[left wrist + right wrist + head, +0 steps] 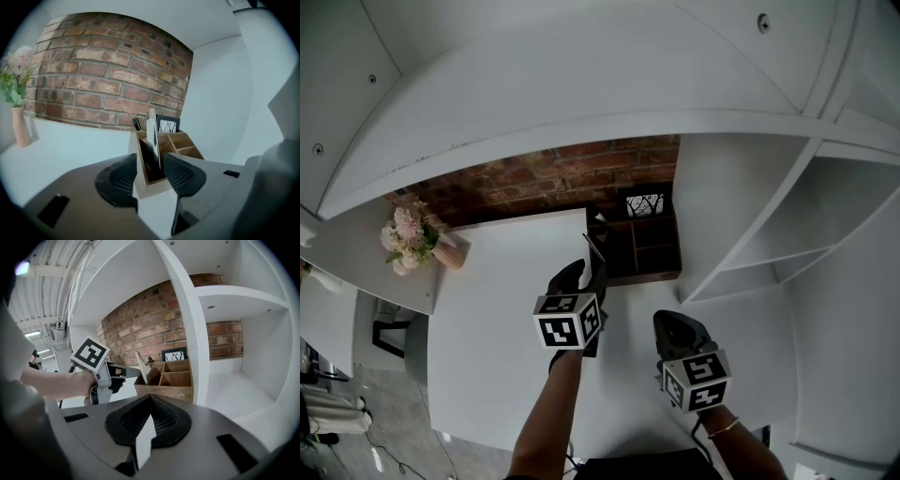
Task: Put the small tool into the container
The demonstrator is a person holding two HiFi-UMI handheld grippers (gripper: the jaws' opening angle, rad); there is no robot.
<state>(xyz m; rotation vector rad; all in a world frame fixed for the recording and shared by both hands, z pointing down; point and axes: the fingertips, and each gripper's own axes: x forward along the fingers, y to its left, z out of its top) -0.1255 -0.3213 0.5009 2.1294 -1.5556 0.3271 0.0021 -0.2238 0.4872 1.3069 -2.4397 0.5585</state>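
Left hand-held gripper reaches forward, jaws apart (arm extended); right hand-held gripper hangs back, jaws seemingly together.

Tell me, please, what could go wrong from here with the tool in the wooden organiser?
1. The flat white tool leans tilted and sticks up above the rim of the organiser, right between the open left tongs; pulling back askew could snag it and drag it out.
2. The tongs closely flank the organiser's corner, so a sideways nudge might shift or tip it.
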